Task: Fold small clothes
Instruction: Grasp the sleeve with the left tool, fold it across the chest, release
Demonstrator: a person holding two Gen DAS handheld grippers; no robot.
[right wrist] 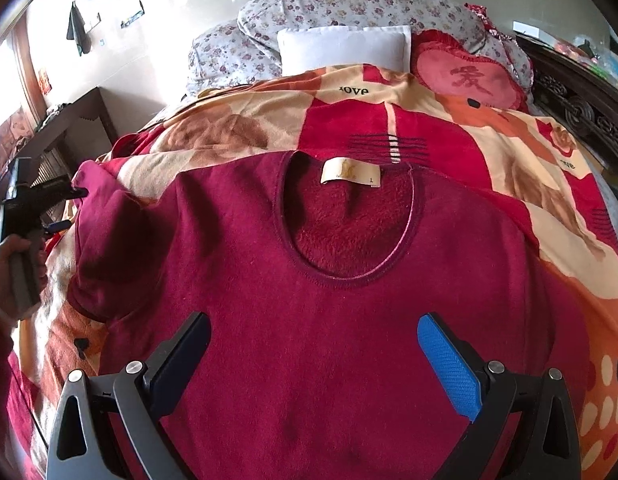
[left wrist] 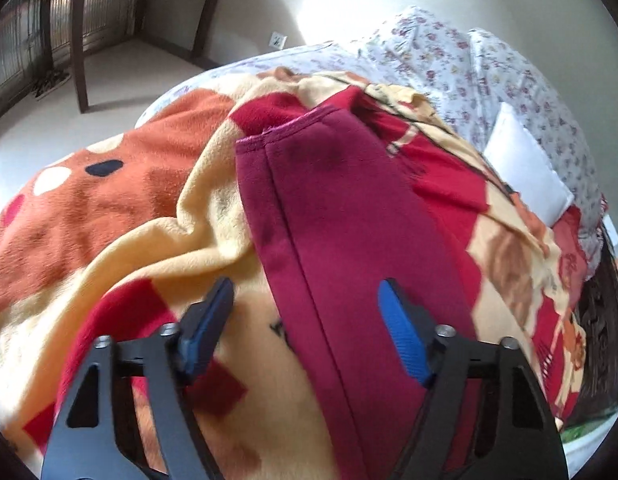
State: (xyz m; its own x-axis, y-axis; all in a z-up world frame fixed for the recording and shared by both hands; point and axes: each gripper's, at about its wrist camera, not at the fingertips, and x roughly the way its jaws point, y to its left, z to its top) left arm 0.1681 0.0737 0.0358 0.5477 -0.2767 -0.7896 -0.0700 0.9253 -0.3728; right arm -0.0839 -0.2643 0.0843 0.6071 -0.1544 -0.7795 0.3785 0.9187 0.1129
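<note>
A dark red fleece sweater point(right wrist: 329, 320) lies flat on a patterned blanket point(right wrist: 449, 152) on a bed, neck opening and a beige label point(right wrist: 351, 172) facing up. My right gripper point(right wrist: 313, 340) is open and empty, just above the sweater's chest. In the left wrist view, one sleeve point(left wrist: 329, 208) of the sweater stretches away from me over the blanket point(left wrist: 129, 200). My left gripper point(left wrist: 305, 312) is open over the sleeve. The left gripper also shows in the right wrist view point(right wrist: 65, 208), held in a hand beside the sleeve's cuff.
A white pillow point(right wrist: 345, 46) and floral bedding point(right wrist: 349, 0) lie at the head of the bed, with a red heart cushion point(right wrist: 469, 76) beside them. A dark wooden table point(left wrist: 81, 20) stands on the floor beyond the bed. A carved headboard point(right wrist: 581, 112) runs along the right.
</note>
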